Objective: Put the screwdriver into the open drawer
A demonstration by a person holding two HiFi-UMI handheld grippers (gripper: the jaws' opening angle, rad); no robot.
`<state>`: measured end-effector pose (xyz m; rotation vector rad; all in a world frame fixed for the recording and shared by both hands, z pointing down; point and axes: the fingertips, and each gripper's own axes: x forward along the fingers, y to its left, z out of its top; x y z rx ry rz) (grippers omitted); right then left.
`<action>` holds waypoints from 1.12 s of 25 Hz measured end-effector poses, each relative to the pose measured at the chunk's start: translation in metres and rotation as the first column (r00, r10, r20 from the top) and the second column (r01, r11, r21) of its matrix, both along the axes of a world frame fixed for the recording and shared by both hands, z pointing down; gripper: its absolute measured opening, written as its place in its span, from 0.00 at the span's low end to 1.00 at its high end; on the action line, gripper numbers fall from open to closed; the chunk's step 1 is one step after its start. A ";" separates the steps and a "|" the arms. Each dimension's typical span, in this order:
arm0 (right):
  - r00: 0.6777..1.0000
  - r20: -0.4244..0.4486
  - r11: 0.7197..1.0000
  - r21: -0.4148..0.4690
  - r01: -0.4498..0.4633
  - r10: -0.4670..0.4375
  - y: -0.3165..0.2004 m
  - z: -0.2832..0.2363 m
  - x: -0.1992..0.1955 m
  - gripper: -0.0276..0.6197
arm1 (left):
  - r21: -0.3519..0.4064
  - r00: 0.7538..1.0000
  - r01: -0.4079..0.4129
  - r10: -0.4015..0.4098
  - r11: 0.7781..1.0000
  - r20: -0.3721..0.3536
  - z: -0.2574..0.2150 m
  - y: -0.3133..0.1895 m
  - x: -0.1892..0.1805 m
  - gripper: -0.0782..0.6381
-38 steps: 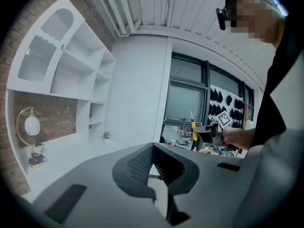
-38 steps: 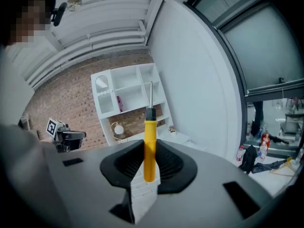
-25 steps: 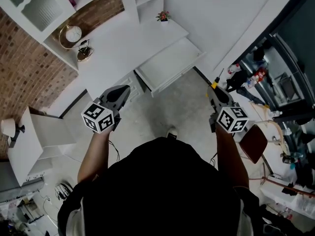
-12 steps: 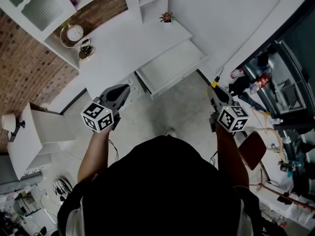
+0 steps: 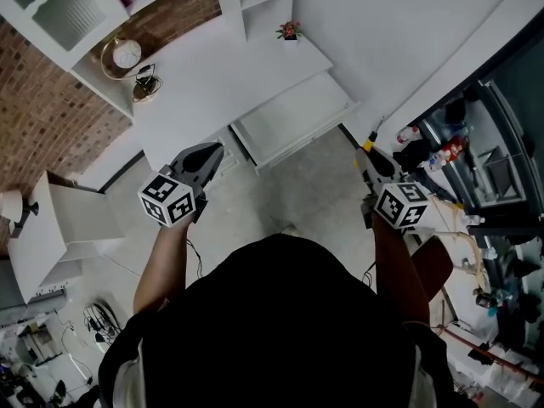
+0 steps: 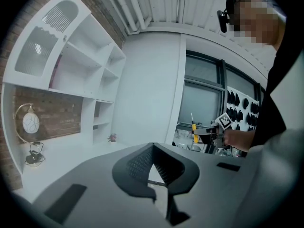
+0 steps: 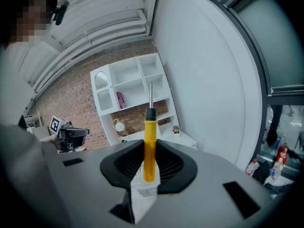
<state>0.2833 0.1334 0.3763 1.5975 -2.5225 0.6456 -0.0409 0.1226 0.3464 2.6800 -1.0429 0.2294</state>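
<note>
Though faint overhead, screwdriver [image 7: 150,137] in claw [image 7: 148,164].

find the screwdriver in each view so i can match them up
Head view: right of centre, the yellow screwdriver pokes out of the right hand-held gripper.
Left gripper view: small and upright, right of centre, in that same hand-held gripper.
Right gripper view: dead centre, clamped upright between the jaws.
Shared landmark: the small potted plant, seen in all three views.
</note>
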 end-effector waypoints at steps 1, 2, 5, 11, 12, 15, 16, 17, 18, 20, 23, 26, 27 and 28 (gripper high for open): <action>1.000 -0.001 1.000 0.000 0.004 -0.004 -0.002 0.000 0.001 0.17 | -0.001 1.000 0.003 -0.003 1.000 -0.001 0.000 -0.001 0.001 0.13; 1.000 -0.001 1.000 0.000 0.008 -0.008 -0.005 0.000 0.002 0.17 | -0.001 1.000 0.005 -0.005 1.000 -0.001 0.001 -0.003 0.002 0.13; 1.000 -0.005 1.000 0.000 0.023 -0.023 -0.012 0.001 0.004 0.17 | -0.004 1.000 0.015 -0.015 1.000 0.000 0.002 -0.008 0.005 0.13; 0.999 -0.004 0.999 -0.006 0.047 -0.047 -0.023 0.005 0.013 0.17 | 0.013 0.998 0.061 -0.061 0.998 -0.014 0.001 -0.018 0.009 0.13; 0.999 -0.004 0.999 -0.006 0.050 -0.050 -0.025 0.006 0.015 0.17 | 0.015 0.998 0.064 -0.064 0.998 -0.015 0.001 -0.019 0.011 0.13; 0.999 -0.011 0.999 -0.009 0.052 -0.052 -0.030 0.009 0.021 0.17 | 0.018 0.997 0.072 -0.072 0.997 -0.017 0.001 -0.022 0.015 0.13; 0.999 -0.013 0.999 -0.010 0.051 -0.051 -0.031 0.010 0.023 0.17 | 0.023 0.997 0.080 -0.079 0.997 -0.019 0.001 -0.023 0.015 0.13; 0.999 -0.015 0.999 -0.011 0.051 -0.051 -0.033 0.011 0.025 0.17 | 0.029 0.996 0.088 -0.087 0.996 -0.022 0.000 -0.024 0.016 0.13; 0.999 -0.015 0.999 -0.011 0.051 -0.051 -0.035 0.013 0.027 0.17 | 0.033 0.995 0.094 -0.093 0.995 -0.025 0.000 -0.025 0.017 0.13; 0.998 -0.013 0.998 -0.014 0.055 -0.056 -0.037 0.015 0.030 0.17 | 0.033 0.995 0.100 -0.100 0.994 -0.027 0.000 -0.026 0.019 0.13; 0.998 -0.013 0.998 -0.021 0.067 -0.067 -0.037 0.017 0.030 0.17 | 0.027 0.994 0.107 -0.107 0.994 -0.028 0.002 -0.024 0.019 0.13; 0.997 -0.017 0.997 -0.025 0.074 -0.075 -0.037 0.019 0.029 0.17 | 0.025 0.992 0.119 -0.118 0.993 -0.036 0.005 -0.021 0.017 0.13; 0.997 -0.017 0.997 -0.024 0.076 -0.076 -0.037 0.019 0.029 0.17 | 0.023 0.992 0.121 -0.121 0.992 -0.037 0.006 -0.021 0.017 0.13; 0.997 -0.017 0.997 -0.023 0.077 -0.077 -0.038 0.019 0.029 0.17 | 0.021 0.992 0.123 -0.122 0.992 -0.037 0.007 -0.020 0.017 0.13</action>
